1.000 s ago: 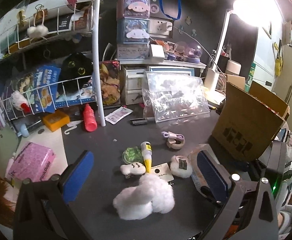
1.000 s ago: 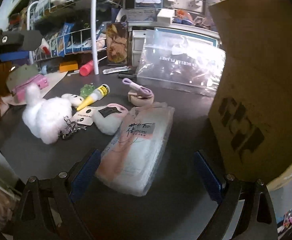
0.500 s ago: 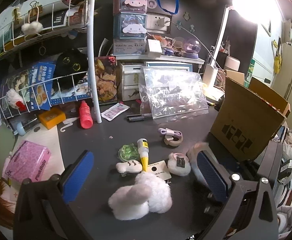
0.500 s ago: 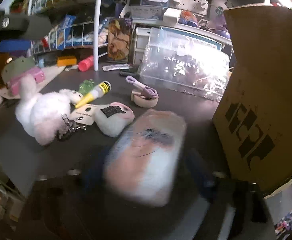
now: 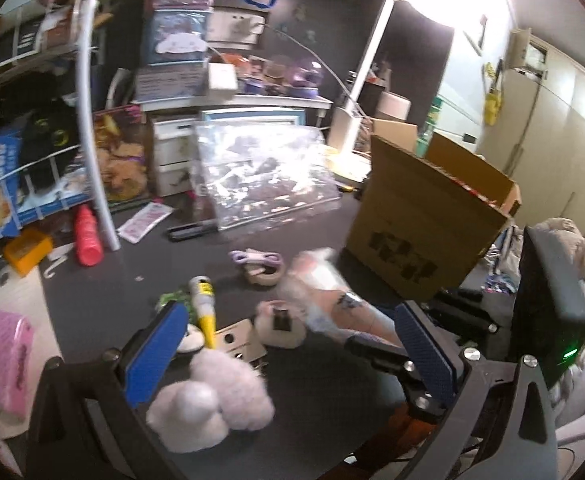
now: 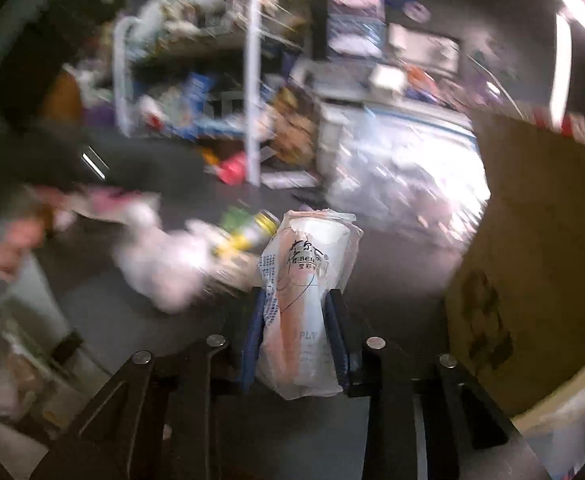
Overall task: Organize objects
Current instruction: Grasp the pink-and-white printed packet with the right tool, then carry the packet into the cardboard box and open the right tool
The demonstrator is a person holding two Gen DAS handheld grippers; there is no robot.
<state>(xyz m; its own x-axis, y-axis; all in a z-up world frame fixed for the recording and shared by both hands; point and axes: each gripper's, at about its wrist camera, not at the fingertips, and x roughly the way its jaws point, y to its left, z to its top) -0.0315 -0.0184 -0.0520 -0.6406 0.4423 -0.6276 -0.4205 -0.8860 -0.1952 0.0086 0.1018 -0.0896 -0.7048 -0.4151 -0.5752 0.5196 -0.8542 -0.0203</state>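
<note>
Right gripper (image 6: 296,320) now clamped on tissue pack (image 6: 306,280), lifted off desk; cardboard box (image 6: 532,248) at 3 o'clock likely destination. Left gripper (image 5: 288,348) open, idle.

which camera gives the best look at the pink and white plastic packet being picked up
The right wrist view: the pink and white plastic packet sits centred and sharp, clamped in the right gripper, its print readable. The left wrist view shows it only smeared by motion blur, near the brown cardboard box.
</note>
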